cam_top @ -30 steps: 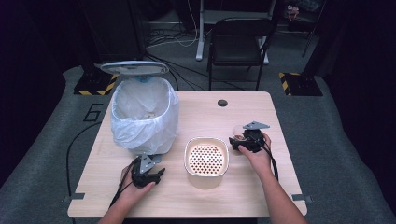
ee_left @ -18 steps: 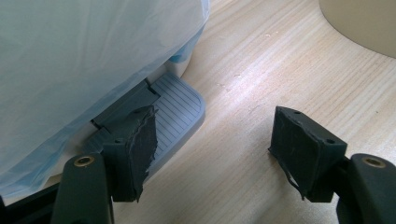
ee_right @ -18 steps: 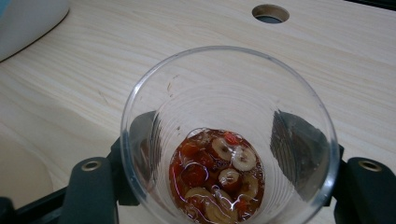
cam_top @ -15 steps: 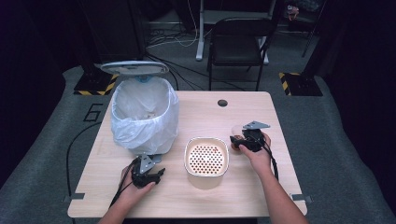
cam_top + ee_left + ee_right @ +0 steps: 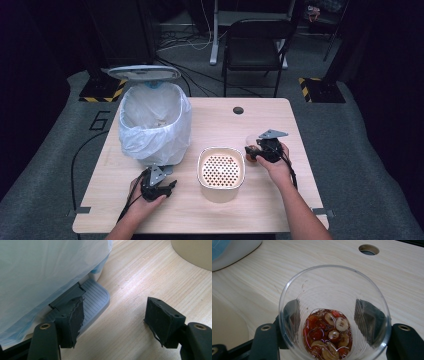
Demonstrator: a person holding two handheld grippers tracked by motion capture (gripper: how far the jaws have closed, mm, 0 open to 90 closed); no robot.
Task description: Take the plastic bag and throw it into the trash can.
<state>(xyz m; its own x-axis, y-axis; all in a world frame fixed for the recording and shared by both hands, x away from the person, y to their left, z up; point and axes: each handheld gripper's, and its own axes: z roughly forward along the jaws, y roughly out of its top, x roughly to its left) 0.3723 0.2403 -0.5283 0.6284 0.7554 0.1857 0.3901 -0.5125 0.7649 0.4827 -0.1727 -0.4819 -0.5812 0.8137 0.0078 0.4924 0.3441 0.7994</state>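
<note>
In the high view, almost nothing has moved over the last second: both hands sit where they were, which suggests a pause with the grasp settled and the pour not yet begun. The right gripper [image 5: 256,152] is at the right of the light wooden table [image 5: 280,210], just beside the cream, square-rimmed strainer bowl with a perforated insert [image 5: 220,170], and a clear plastic cup [image 5: 251,142] shows at its jaws. The left gripper [image 5: 167,186] rests near the table's front edge, in front of the white pedal bin lined with a translucent plastic bag [image 5: 155,125], whose lid stands open. The cup is small here and its contents cannot be read.

In the left gripper view, the black jaws stand well apart with nothing between them. One jaw lies over the grey ribbed foot pedal [image 5: 93,296] of the bin; whether it touches is unclear. The bag [image 5: 45,270] hides most of the bin body, and the strainer bowl [image 5: 195,252] is cut off at the corner.

In the right gripper view, the jaws are clamped on either side of the cup [image 5: 334,315], seen through its wall. Sliced dates and red berries in liquid [image 5: 328,333] lie at the bottom. The cup's base is cut off, so it is unclear whether it still stands on the table.
</note>
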